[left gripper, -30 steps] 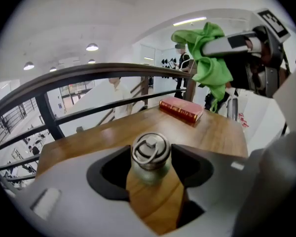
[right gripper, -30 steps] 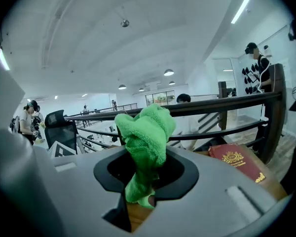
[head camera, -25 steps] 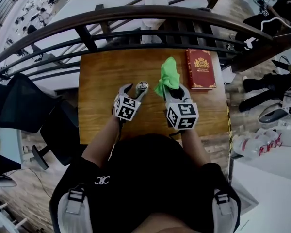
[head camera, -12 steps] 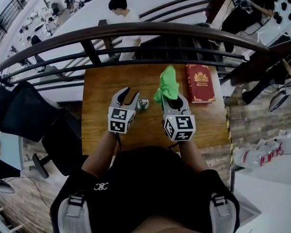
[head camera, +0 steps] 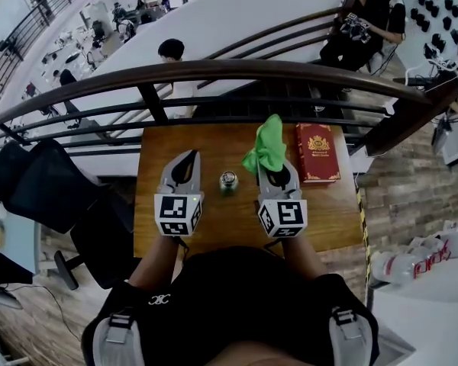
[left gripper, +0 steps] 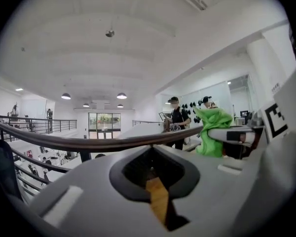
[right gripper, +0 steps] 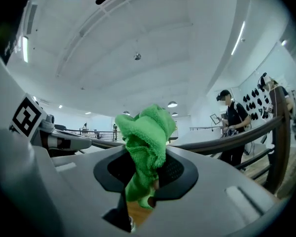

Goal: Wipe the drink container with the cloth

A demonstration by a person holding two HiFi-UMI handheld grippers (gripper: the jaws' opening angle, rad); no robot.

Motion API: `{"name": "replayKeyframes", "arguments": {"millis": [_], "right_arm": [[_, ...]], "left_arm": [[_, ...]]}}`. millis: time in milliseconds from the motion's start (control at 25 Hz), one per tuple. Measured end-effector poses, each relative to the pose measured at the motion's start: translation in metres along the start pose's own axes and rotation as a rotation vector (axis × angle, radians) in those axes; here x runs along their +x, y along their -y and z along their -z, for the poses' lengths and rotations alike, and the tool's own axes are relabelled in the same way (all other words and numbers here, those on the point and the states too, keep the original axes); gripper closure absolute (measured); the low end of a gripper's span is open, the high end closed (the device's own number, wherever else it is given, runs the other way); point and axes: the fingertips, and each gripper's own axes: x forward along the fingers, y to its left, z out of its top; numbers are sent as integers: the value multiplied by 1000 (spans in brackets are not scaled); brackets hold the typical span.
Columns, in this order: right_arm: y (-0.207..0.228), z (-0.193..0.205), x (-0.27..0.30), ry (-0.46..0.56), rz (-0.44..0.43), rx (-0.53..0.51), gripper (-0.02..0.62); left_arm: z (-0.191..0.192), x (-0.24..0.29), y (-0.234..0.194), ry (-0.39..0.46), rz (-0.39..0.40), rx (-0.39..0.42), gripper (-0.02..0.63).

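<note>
A small metal drink can stands upright on the wooden table, between my two grippers and free of both. My left gripper hangs above the table to the can's left. Its jaws have just been closing and are now shut with nothing between them; in the left gripper view only the table shows through the gap behind the tips. My right gripper is to the can's right, shut on a bright green cloth that sticks up out of the jaws. The cloth is bunched.
A red book lies on the table's right side. A dark curved railing runs along the table's far edge. A black chair stands to the left. People stand and sit beyond the railing, and plastic bottles lie at the lower right.
My left gripper has come off the can, risen and closed empty; the can now stands by itself. My right gripper has risen a little with the cloth.
</note>
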Motion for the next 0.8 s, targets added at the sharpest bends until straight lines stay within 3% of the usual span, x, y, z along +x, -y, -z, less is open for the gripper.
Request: {"name": "replayKeyframes", "arguments": {"millis": [200, 440, 800], "right_arm": [[12, 0, -3, 0, 13, -13, 503], [21, 7, -7, -25, 28, -14, 505], [24, 6, -11, -33, 26, 9, 503]], "left_arm": [[6, -17, -12, -13, -59, 7, 552], [0, -21, -10, -1, -57, -11, 552], [-9, -19, 7, 5, -42, 74, 552]]}}
